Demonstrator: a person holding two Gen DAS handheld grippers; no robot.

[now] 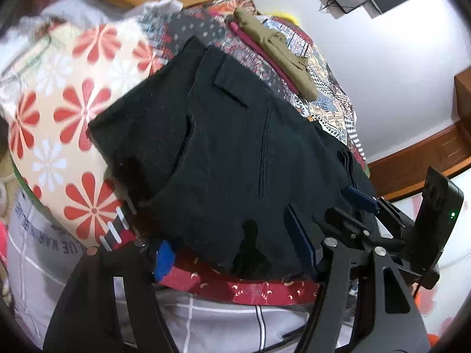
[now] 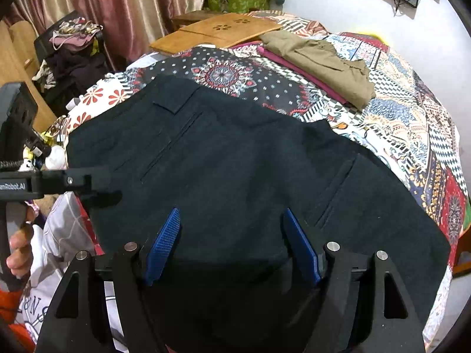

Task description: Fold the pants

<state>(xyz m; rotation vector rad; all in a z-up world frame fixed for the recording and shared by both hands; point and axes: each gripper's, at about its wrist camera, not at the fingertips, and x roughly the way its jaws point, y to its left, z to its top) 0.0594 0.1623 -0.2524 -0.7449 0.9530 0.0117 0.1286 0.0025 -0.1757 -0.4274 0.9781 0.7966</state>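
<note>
The black pants (image 2: 235,161) lie spread flat on the patterned quilt (image 2: 406,123), waistband toward the near edge of the bed. The right gripper (image 2: 232,244) hangs over the near edge of the pants, its blue pads (image 2: 164,244) wide apart. The left gripper (image 1: 232,250) is likewise spread, holding nothing, at the pants' edge. Folded olive pants (image 2: 323,58) rest farther back on the quilt.

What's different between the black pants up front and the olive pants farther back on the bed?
The black pants lie spread wide across the near side of the bed; the olive pants are folded into a compact bundle. The black pants rest on the patterned bedspread; the olive pants sit on a magenta garment. Both lie flat.
</note>
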